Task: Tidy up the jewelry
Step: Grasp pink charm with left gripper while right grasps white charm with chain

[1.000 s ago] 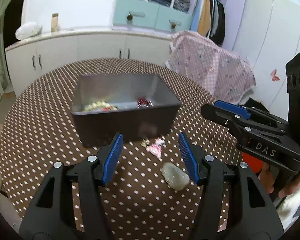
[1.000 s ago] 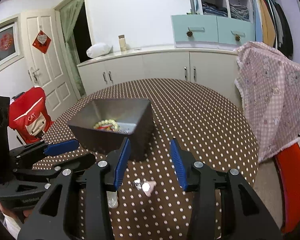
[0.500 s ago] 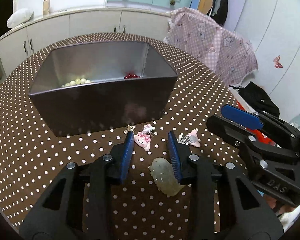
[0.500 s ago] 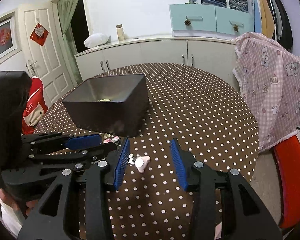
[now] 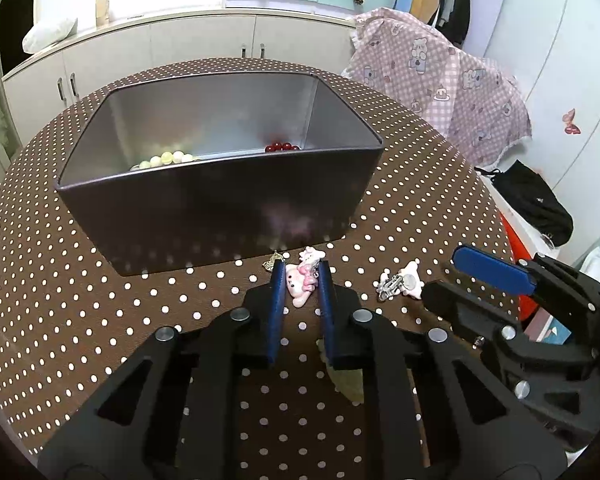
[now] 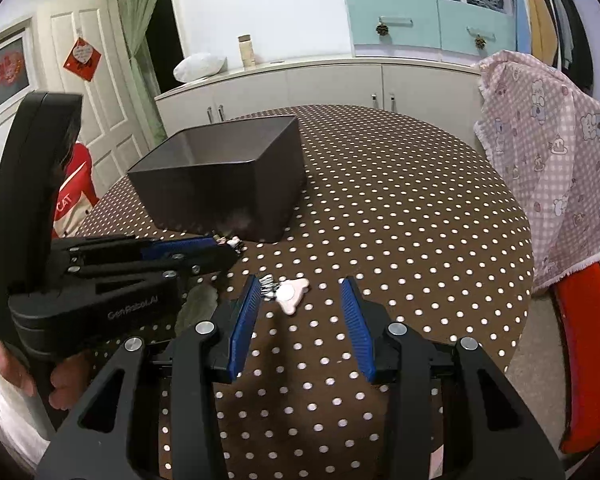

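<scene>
My left gripper (image 5: 301, 285) sits low centre in the left wrist view, its jaws just closed in to a narrow gap around the pink charm (image 5: 300, 282). The blue pads look to be touching the charm's sides, so I take it as gripped, though only at the very tips. The charm lies on the dotted table (image 5: 100, 288), just in front of the box (image 5: 220, 208).

My right gripper (image 6: 300, 298) stands at a middling width in the lower centre of the right wrist view, holding nothing. The white clip (image 6: 288, 293) lies on the cloth between its pads, nearer the left one and touching neither.

What worries me:
- The charm is rounded and glossy and caught only at the tips. I judge it could squirt out forward toward the box wall when I lift.
- A small gold trinket (image 5: 273, 261) lies just left of the charm, by the left pad. If the two are linked or snagged, it may drag along or drop off.
- The two grippers are close, the left one reaching in from the left of the right wrist view. Closing on the clip while lifting the charm could knock them together.
- A pale green stone (image 5: 346, 380) lies under my left gripper's right finger, easy to nudge off its spot.

Green beads (image 5: 164, 159) and red beads (image 5: 282, 147) already lie in the box.
</scene>
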`<action>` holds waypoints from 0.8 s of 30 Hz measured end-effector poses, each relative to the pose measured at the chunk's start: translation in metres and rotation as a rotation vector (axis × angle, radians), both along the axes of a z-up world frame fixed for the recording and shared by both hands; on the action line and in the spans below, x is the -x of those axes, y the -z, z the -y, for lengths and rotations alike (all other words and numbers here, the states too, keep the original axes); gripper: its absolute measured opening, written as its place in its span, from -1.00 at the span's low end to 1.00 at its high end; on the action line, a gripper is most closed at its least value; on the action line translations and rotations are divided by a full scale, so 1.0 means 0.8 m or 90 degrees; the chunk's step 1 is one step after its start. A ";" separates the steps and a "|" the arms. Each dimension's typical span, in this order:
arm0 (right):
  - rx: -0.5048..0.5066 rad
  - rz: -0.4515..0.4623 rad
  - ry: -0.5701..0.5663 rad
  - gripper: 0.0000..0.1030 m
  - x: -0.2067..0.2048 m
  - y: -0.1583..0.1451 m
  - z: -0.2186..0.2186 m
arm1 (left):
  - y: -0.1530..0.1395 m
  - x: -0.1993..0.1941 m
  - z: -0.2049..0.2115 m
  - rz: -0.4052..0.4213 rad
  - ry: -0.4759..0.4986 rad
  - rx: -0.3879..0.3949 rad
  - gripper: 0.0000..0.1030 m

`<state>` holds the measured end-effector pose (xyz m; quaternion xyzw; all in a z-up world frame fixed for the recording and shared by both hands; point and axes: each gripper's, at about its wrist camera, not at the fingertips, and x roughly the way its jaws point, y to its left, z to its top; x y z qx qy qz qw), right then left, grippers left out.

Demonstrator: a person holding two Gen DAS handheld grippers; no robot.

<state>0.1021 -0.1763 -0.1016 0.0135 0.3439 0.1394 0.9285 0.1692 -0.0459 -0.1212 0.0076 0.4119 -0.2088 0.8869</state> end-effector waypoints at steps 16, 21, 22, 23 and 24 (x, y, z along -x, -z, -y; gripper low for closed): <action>0.068 0.002 -0.026 -0.60 -0.011 0.020 -0.032 | -0.011 0.031 -0.044 0.013 -0.016 0.022 -0.68; 0.061 -0.004 -0.020 -0.60 -0.014 0.017 -0.030 | -0.015 0.031 -0.046 0.016 -0.020 0.029 -0.68; 0.062 -0.004 -0.017 -0.60 -0.014 0.016 -0.030 | -0.016 0.032 -0.047 0.018 -0.020 0.031 -0.68; 0.064 -0.002 -0.016 -0.60 -0.014 0.014 -0.030 | -0.017 0.032 -0.047 0.019 -0.021 0.031 -0.68; 0.063 -0.001 -0.014 -0.61 -0.015 0.013 -0.030 | -0.018 0.033 -0.049 0.021 -0.020 0.033 -0.68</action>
